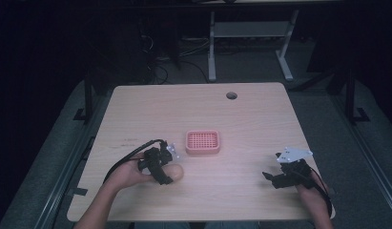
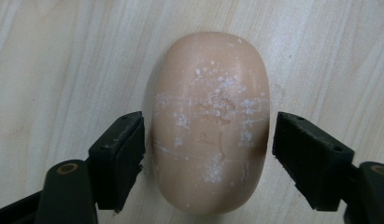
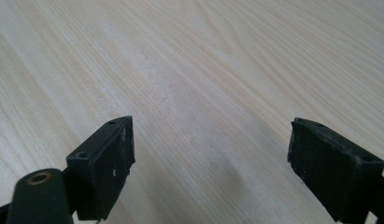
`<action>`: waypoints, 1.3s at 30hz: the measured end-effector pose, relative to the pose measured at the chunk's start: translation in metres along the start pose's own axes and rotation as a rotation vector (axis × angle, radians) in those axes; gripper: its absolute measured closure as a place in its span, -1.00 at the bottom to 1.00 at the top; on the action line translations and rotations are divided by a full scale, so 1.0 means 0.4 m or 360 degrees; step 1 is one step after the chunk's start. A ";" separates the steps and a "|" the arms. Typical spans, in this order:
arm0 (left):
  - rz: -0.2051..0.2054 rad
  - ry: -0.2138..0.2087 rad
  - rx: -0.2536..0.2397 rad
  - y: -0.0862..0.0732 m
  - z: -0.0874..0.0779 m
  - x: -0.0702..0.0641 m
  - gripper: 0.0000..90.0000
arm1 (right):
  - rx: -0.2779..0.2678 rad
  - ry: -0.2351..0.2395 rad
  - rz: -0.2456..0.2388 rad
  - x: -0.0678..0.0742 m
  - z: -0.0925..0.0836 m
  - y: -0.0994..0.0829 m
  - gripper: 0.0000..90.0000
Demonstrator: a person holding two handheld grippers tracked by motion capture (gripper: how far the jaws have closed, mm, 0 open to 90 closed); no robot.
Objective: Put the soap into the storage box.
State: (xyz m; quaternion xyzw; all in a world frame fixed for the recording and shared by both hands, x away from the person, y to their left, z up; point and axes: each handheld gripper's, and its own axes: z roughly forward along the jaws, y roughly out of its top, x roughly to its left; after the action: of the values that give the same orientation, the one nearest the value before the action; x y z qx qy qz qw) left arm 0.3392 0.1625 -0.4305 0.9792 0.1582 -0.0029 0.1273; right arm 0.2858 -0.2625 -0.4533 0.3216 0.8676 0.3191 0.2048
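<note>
A beige oval bar of soap [image 2: 210,126], its top flecked with white, lies on the wooden table [image 1: 241,119] near the front left. My left gripper [image 2: 208,144] straddles it, one pad on each long side. A thin gap shows at both pads, so nothing is gripped. In the high view the soap [image 1: 178,172] peeks out just right of my left gripper [image 1: 169,172], which a hand holds from the left. My right gripper [image 1: 272,165] rests at the front right, jaws wide apart. In the right gripper view the right gripper [image 3: 210,154] has bare wood between its pads.
A pink perforated soap dish [image 1: 202,142] sits at the table's middle, just beyond and right of the soap. A round cable hole [image 1: 231,95] is near the far edge. A white table frame [image 1: 251,33] stands on the dark floor behind.
</note>
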 end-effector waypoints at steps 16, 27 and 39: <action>0.0011 -0.0014 0.0117 0.025 0.019 -0.001 -0.32 | -0.0016 -0.0002 -0.0009 0.000 -0.003 0.000 -0.68; 0.0007 -0.0020 0.0153 0.034 0.026 -0.001 -0.32 | -0.0033 0.0006 0.0011 0.002 -0.006 0.001 -0.68; 0.0068 0.0026 0.0147 0.036 0.024 -0.006 -0.29 | -0.0037 0.0003 0.0011 0.002 -0.009 0.000 -0.68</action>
State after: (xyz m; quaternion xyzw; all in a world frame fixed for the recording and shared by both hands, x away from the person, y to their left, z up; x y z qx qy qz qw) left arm 0.3417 0.1462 -0.4362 0.9871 0.1382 0.0006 0.0806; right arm 0.2832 -0.2632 -0.4508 0.3219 0.8629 0.3301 0.2068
